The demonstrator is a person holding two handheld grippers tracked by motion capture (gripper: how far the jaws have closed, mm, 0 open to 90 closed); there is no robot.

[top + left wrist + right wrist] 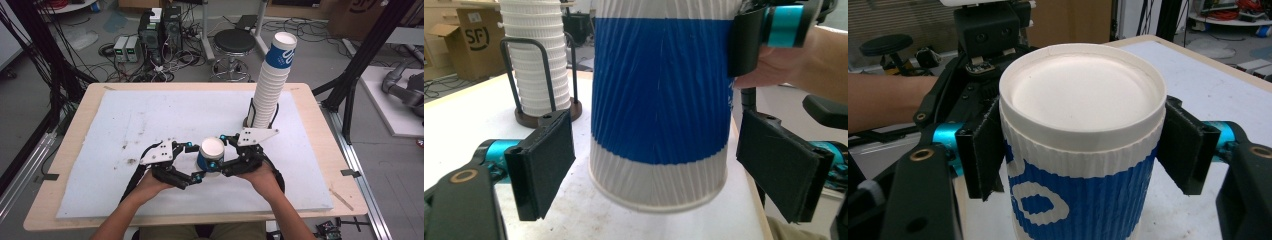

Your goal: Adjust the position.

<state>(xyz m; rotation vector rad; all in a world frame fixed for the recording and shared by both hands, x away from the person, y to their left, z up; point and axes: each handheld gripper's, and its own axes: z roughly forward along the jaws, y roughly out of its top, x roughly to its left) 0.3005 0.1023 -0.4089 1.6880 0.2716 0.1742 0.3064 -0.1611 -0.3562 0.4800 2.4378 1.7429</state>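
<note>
Cup [211, 154] sits upside down, base up, near the front middle of the white mat [125, 125], between both tools. Right gripper [223, 152] comes in from the right, hand [257, 175] low behind it, forearm angled up from the bottom edge; its jaws clamp the cup's ribbed wall just under the base rim, pads [983, 150] pressed on both sides. Left gripper [194, 160] reaches in from the left, wrist about level w/ the mat; jaws spread, one each side of the cup's lower part w/ clear gaps, not touching. In the left gripper view the cup rim looks slightly off the mat. Cup stack [272, 82] stands in its holder at the back right, well apart.
</note>
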